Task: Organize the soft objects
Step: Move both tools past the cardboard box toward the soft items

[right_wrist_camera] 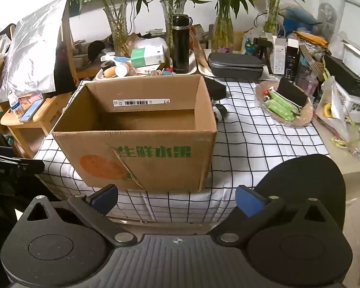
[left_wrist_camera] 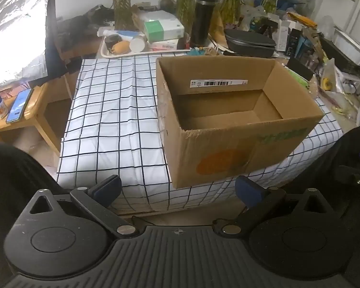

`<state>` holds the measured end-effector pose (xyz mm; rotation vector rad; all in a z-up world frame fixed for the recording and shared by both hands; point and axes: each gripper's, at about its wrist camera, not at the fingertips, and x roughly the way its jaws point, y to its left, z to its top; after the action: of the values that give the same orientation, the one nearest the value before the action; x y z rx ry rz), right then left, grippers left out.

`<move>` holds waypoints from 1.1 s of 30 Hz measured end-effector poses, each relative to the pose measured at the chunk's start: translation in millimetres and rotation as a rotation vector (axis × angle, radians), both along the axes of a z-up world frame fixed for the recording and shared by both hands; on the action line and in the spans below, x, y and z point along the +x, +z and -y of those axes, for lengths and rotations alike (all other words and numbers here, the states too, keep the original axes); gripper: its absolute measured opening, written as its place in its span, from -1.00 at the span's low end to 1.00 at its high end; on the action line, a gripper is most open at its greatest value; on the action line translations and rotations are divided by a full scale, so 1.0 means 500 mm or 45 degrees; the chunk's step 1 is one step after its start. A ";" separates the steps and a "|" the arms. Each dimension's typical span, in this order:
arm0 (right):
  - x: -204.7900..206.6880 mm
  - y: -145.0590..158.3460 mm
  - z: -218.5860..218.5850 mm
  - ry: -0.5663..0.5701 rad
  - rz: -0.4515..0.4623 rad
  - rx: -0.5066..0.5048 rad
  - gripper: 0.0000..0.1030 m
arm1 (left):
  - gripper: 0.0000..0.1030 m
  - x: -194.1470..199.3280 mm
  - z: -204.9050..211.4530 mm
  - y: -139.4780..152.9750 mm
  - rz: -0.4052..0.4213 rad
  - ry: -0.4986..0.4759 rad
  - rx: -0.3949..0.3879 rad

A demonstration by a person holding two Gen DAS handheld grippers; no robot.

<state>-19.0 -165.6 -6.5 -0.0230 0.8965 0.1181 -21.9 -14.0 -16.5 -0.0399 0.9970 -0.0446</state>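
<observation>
An open, empty cardboard box (left_wrist_camera: 228,124) (right_wrist_camera: 141,139) with green print and an orange picture stands on a table under a white, black-checked cloth (left_wrist_camera: 112,120) (right_wrist_camera: 259,148). My left gripper (left_wrist_camera: 178,189) hangs open before the table's near edge, left of the box's front corner, nothing between its blue pads. My right gripper (right_wrist_camera: 177,198) is open too, in front of the box's printed side, and holds nothing. To the right of the box lies a glass plate (right_wrist_camera: 304,117) with green packets (right_wrist_camera: 280,108) and a black pouch (right_wrist_camera: 292,93).
Behind the box stand a black flask (right_wrist_camera: 180,45), a grey zip case (right_wrist_camera: 235,64), trays of small items and vases with plants (right_wrist_camera: 117,26). A small black-and-white thing (right_wrist_camera: 219,111) lies by the box's right side. A wooden side table (left_wrist_camera: 24,117) stands at the left.
</observation>
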 end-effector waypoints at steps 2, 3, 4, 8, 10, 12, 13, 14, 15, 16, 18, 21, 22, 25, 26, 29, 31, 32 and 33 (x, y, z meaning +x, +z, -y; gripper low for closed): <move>0.010 -0.005 0.012 -0.003 -0.011 0.005 1.00 | 1.00 0.007 -0.002 -0.008 -0.012 0.000 0.001; 0.017 -0.009 0.020 -0.003 -0.018 0.005 1.00 | 1.00 0.015 -0.003 -0.012 -0.020 0.001 0.001; 0.023 -0.009 0.012 -0.008 -0.029 0.010 1.00 | 1.00 0.019 -0.005 -0.016 -0.025 0.001 -0.001; 0.044 -0.013 0.009 -0.009 -0.043 0.008 1.00 | 1.00 0.032 -0.014 -0.023 -0.056 0.002 -0.046; 0.052 -0.013 0.019 0.003 -0.040 0.009 1.00 | 1.00 0.036 -0.015 -0.021 -0.057 -0.005 -0.057; 0.065 -0.009 0.023 0.006 -0.048 0.008 1.00 | 1.00 0.040 -0.014 -0.017 -0.059 -0.010 -0.055; 0.070 -0.008 0.022 0.006 -0.051 0.007 1.00 | 1.00 0.043 -0.013 -0.015 -0.059 -0.013 -0.057; 0.077 -0.010 0.023 0.006 -0.054 0.005 1.00 | 1.00 0.046 -0.014 -0.012 -0.058 -0.018 -0.060; 0.083 -0.008 0.024 0.005 -0.055 0.003 1.00 | 1.00 0.050 -0.014 -0.008 -0.055 -0.023 -0.062; 0.088 -0.006 0.023 0.004 -0.054 -0.001 1.00 | 1.00 0.053 -0.014 -0.005 -0.052 -0.026 -0.063; 0.094 -0.004 0.023 0.007 -0.053 -0.007 1.00 | 1.00 0.061 -0.015 0.004 -0.043 -0.031 -0.064; 0.110 0.004 0.025 0.009 -0.059 -0.030 1.00 | 1.00 0.076 -0.018 0.013 -0.042 -0.046 -0.065; 0.118 0.008 0.027 0.011 -0.057 -0.030 1.00 | 1.00 0.082 -0.018 0.015 -0.040 -0.053 -0.069; 0.137 0.016 0.028 0.020 -0.061 -0.024 1.00 | 1.00 0.099 -0.023 0.019 -0.036 -0.061 -0.080; 0.145 0.019 0.029 0.025 -0.060 -0.025 1.00 | 1.00 0.105 -0.025 0.021 -0.034 -0.061 -0.086; 0.164 0.026 0.030 0.040 -0.047 -0.025 1.00 | 1.00 0.120 -0.033 0.027 -0.021 -0.056 -0.094; 0.177 0.028 0.029 0.054 -0.038 -0.011 1.00 | 1.00 0.131 -0.038 0.032 -0.014 -0.058 -0.097; 0.183 0.028 0.028 0.061 -0.040 -0.011 1.00 | 1.00 0.136 -0.040 0.034 -0.012 -0.060 -0.099; 0.191 0.029 0.028 0.065 -0.040 -0.024 1.00 | 1.00 0.143 -0.042 0.036 -0.010 -0.064 -0.100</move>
<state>76.3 -179.4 8.2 -0.0615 0.9288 0.1580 49.4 7.0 1.6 -0.0870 1.0036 -0.1294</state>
